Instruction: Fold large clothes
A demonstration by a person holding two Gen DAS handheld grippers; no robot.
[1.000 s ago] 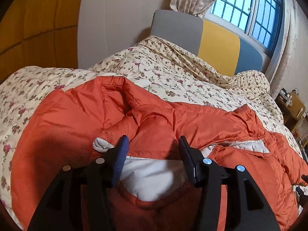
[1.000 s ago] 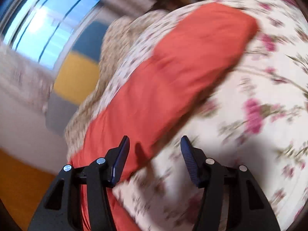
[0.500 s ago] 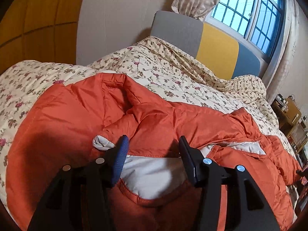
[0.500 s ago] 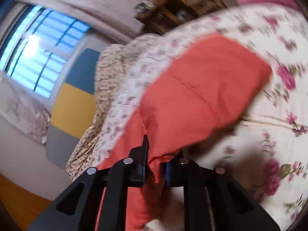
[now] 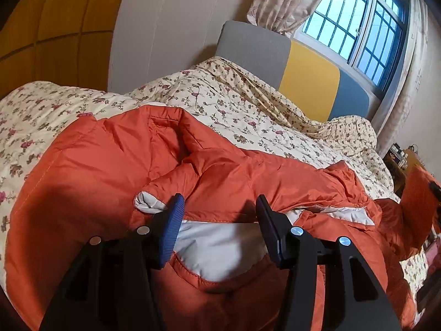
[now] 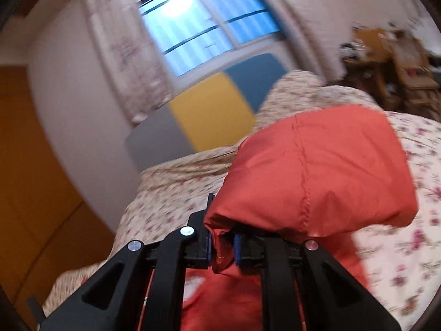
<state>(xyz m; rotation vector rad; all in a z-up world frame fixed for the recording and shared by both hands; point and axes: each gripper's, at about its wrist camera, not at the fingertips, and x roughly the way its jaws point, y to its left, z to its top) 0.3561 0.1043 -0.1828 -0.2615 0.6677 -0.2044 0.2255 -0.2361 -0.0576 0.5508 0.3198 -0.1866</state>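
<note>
An orange padded jacket (image 5: 115, 165) with a white lining (image 5: 217, 245) lies spread on the floral bed (image 5: 237, 110). My left gripper (image 5: 219, 212) is open just above the jacket's white-lined collar area and holds nothing. My right gripper (image 6: 222, 241) is shut on an orange sleeve or edge of the jacket (image 6: 317, 171) and holds it lifted above the bed; the raised piece also shows at the right edge of the left wrist view (image 5: 416, 190).
A headboard (image 5: 308, 82) in grey, yellow and blue panels stands behind the bed under a barred window (image 5: 355, 19). A yellow wardrobe (image 5: 55, 27) is at the left. A cluttered wooden table (image 6: 391, 58) stands by the bed's far right side.
My right gripper closed on the orange jacket part and has lifted it off the bed. My left gripper has stayed open over the collar, barely moving.
</note>
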